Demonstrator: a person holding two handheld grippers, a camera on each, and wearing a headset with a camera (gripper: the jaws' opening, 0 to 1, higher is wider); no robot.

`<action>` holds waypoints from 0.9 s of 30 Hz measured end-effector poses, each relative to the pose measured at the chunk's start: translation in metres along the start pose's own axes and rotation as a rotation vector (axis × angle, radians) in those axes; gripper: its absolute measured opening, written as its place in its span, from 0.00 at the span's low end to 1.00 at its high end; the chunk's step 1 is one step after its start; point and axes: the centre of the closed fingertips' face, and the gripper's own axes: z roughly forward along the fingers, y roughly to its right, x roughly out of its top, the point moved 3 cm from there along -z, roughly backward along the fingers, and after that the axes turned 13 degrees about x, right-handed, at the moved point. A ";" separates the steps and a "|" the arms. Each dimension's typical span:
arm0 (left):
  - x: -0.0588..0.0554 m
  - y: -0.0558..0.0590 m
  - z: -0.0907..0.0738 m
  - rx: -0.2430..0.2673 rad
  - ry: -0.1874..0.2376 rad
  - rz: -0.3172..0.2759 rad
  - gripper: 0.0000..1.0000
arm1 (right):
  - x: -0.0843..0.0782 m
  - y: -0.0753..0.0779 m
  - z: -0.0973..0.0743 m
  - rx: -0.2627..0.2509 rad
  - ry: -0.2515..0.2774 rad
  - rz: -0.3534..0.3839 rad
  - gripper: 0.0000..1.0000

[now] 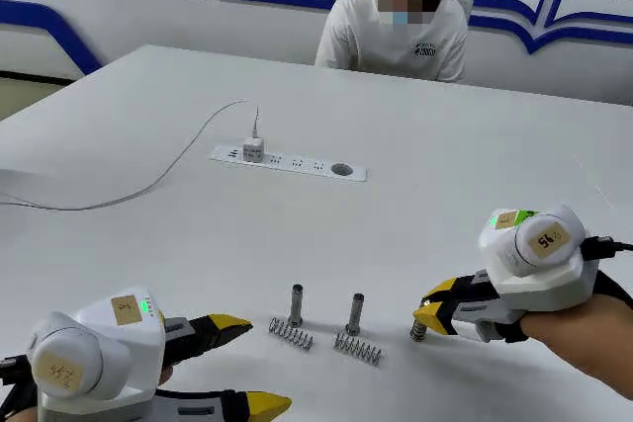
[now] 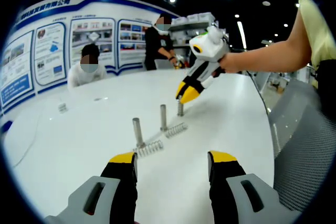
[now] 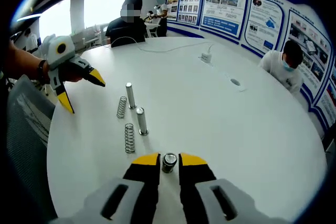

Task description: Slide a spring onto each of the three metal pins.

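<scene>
Two bare metal pins (image 1: 296, 303) (image 1: 355, 311) stand upright on the white table (image 1: 445, 145). A loose spring (image 1: 291, 333) lies in front of the first pin, and a second spring (image 1: 358, 348) lies in front of the other. A third pin (image 1: 418, 330), further right, carries a spring around it, and my right gripper (image 1: 429, 317) is shut on that spring; in the right gripper view the pin top (image 3: 169, 162) sits between the yellow jaws. My left gripper (image 1: 252, 363) is open and empty at the near left, facing the pins (image 2: 137, 132) from a short distance.
A white power strip (image 1: 287, 160) with a plugged charger (image 1: 254, 149) and a trailing cable lies at mid-table. A person (image 1: 396, 22) sits at the far edge. The table's near edge runs just behind my grippers.
</scene>
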 end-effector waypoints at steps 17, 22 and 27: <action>0.003 -0.001 0.001 -0.002 0.010 0.004 0.55 | -0.021 -0.008 -0.009 -0.011 0.000 0.038 0.16; 0.003 0.000 0.001 -0.003 0.012 0.005 0.55 | -0.027 -0.016 -0.009 -0.004 -0.009 0.045 0.16; 0.004 0.000 0.001 -0.003 0.013 0.005 0.55 | -0.029 -0.026 -0.007 0.010 -0.014 0.043 0.16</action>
